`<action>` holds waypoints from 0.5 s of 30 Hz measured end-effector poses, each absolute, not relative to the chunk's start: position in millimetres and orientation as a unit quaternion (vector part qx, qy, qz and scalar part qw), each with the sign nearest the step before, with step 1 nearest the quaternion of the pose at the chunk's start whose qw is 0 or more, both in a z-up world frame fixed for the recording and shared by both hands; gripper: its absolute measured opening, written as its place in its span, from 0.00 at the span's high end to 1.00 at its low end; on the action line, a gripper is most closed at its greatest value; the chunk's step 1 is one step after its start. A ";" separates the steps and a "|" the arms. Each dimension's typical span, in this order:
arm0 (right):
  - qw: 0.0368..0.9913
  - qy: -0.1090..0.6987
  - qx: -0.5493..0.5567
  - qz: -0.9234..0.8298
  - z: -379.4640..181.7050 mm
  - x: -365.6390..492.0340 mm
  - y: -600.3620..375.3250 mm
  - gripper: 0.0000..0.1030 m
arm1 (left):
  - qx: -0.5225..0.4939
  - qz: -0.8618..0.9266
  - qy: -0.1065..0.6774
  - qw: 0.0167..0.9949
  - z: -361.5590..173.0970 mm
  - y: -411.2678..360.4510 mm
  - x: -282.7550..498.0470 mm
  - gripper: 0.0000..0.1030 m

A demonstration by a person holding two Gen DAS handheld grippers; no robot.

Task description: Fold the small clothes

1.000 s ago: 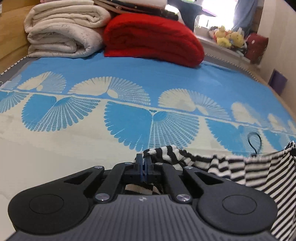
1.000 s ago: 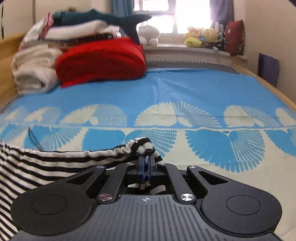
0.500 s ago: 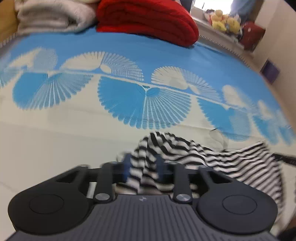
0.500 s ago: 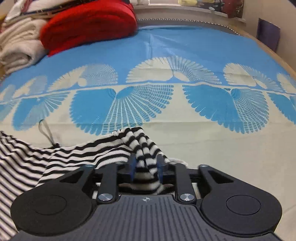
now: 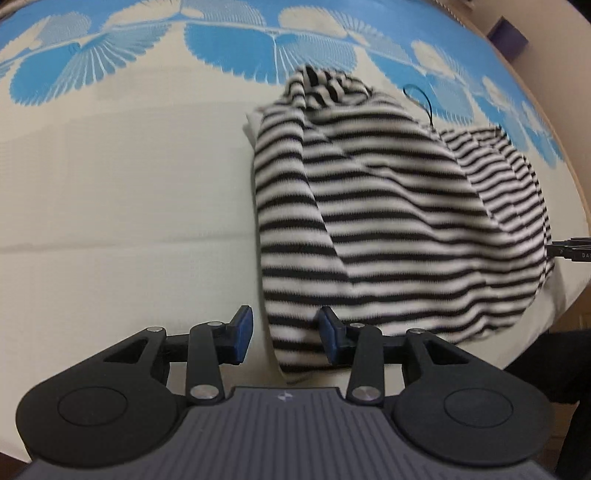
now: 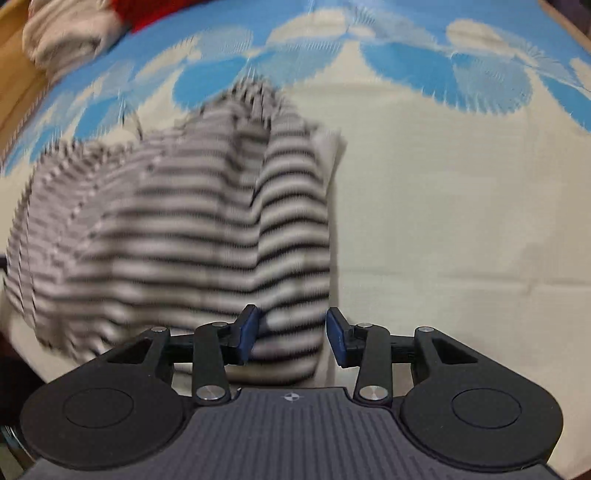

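The left gripper (image 5: 284,336) points steeply down at the bed, and its jaws are opening: the two blue pads (image 5: 242,334) stand apart, with a corner of the striped garment (image 5: 369,221) lying between them, closer to the right pad; whether that pad touches the cloth cannot be told. Ahead of these fingers the garment spreads forward and to the right as a rumpled, doubled-over heap on the cream part of the bedspread (image 5: 129,184). A thin black loop (image 5: 419,98) sticks up at its far edge.

The right gripper (image 6: 291,336) also points down, and its jaws are opening too. The garment (image 6: 184,229), blurred here, has a corner between the pads, against or just beside the left pad (image 6: 247,338) and clear of the right one. From there it stretches forward and left. Beyond the fingers, far left, sit a folded pale blanket (image 6: 62,37) and a red one (image 6: 155,11).
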State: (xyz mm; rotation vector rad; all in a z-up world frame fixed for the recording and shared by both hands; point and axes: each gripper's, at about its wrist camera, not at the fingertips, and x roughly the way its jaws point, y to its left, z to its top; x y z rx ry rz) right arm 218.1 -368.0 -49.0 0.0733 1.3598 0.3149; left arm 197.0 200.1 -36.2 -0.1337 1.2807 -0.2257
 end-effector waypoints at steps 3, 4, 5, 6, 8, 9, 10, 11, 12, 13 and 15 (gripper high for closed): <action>0.757 0.634 0.010 0.154 -53.0 209.4 -359.2 0.59 | -0.046 -0.111 0.607 0.785 -41.8 192.0 197.2 0.58; 0.758 0.633 0.004 0.153 -52.9 208.7 -356.5 0.59 | -0.039 -0.113 0.612 0.782 -44.2 188.3 197.3 0.58; 0.759 0.633 0.001 0.152 -51.6 207.8 -354.9 0.59 | -0.029 -0.116 0.617 0.777 -46.7 183.7 196.9 0.58; 0.759 0.634 0.000 0.151 -50.4 207.5 -354.6 0.59 | -0.018 -0.119 0.620 0.775 -47.8 178.7 196.9 0.59; 0.762 0.630 0.002 0.151 -45.8 208.6 -354.7 0.82 | 0.008 -0.123 0.616 0.778 -46.9 169.7 195.9 0.95; 0.763 0.627 0.011 0.156 -42.0 209.4 -356.1 0.89 | 0.008 -0.128 0.612 0.781 -43.9 168.4 195.5 0.98; 0.770 0.618 0.021 0.158 -34.7 210.6 -360.4 0.93 | 0.003 -0.128 0.602 0.788 -37.5 169.6 195.2 0.98; 0.781 0.604 0.030 0.155 -26.2 211.9 -364.4 0.94 | -0.006 -0.121 0.587 0.800 -28.9 174.2 194.8 0.98; 0.791 0.591 0.047 0.148 -17.7 212.0 -372.1 0.95 | -0.026 -0.111 0.573 0.812 -19.6 182.6 194.7 0.98; 0.801 0.577 0.078 0.137 -7.3 212.2 -382.0 0.95 | -0.054 -0.099 0.559 0.821 -10.7 193.6 194.1 0.99; 0.811 0.560 0.113 0.123 5.9 210.0 -396.8 0.96 | -0.074 -0.080 0.549 0.828 -2.3 208.2 190.0 0.99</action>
